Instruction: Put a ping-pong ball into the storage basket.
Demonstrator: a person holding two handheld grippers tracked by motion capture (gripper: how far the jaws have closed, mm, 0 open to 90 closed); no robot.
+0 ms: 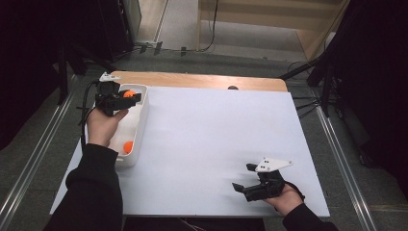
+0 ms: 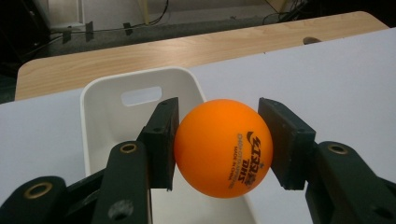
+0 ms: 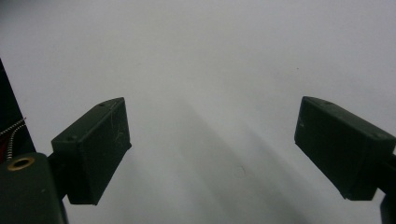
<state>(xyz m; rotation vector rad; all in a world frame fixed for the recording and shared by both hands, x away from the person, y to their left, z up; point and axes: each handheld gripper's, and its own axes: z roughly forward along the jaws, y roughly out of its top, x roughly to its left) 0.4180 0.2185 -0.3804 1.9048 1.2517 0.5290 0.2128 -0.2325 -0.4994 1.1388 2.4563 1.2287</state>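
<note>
An orange table-tennis ball (image 2: 223,147) with black print sits clamped between the two black pads of my left gripper (image 2: 219,140). In the high view that gripper (image 1: 126,96) is held over the far end of a white bin (image 1: 143,115) at the table's left, with the ball (image 1: 128,94) above the bin. A second orange ball (image 1: 128,147) lies inside the bin near its close end. My right gripper (image 1: 244,177) rests low over the white sheet at the front right, jaws wide apart and nothing between them (image 3: 212,149).
A white sheet (image 1: 211,139) covers most of the wooden table (image 1: 202,80), whose bare far strip has a small dark hole (image 1: 233,87). Dark stands and cables flank the table on both sides.
</note>
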